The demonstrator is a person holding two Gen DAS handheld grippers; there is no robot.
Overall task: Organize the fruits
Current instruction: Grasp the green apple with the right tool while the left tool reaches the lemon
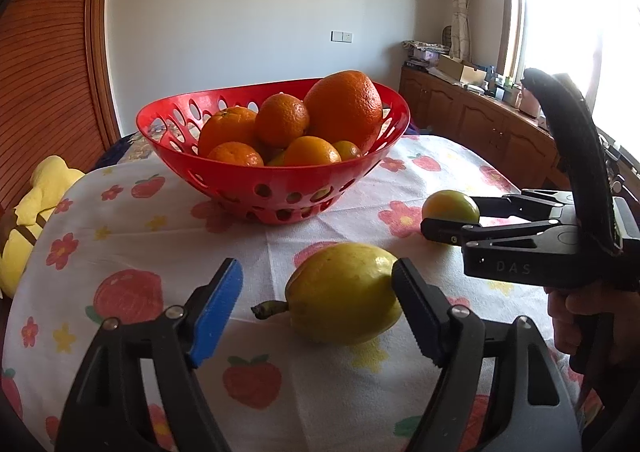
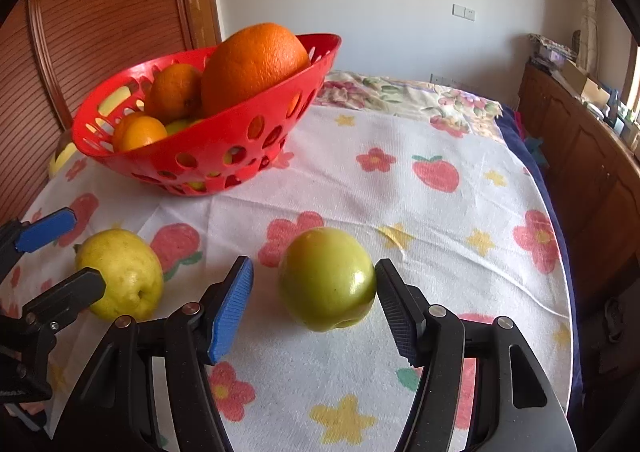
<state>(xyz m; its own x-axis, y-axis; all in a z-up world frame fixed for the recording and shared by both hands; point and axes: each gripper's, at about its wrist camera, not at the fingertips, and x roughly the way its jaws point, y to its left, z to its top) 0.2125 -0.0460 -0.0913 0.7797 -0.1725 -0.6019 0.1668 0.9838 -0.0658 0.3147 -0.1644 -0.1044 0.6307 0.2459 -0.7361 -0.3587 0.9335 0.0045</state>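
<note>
Left claw point(image 1: 316, 308) gapes around a yellow stemmed pear-like fruit point(image 1: 344, 292); right claw point(image 2: 314, 306) stands open around a round green apple point(image 2: 326, 284), both fruits on the flowered cloth point(image 2: 400, 212) before the red perforated plastic basket point(image 2: 192, 156) of oranges point(image 2: 256, 64).

Left gripper point(image 1: 316, 312): jaws apart, angled downward, nothing clamped.
Right gripper point(image 2: 314, 306): jaws apart, angled downward, nothing clamped.
Hand point(image 1: 576, 316): wrapped around the right gripper's handle.

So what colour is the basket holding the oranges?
Red, with oval holes; the basket shows best in the left wrist view.
</note>
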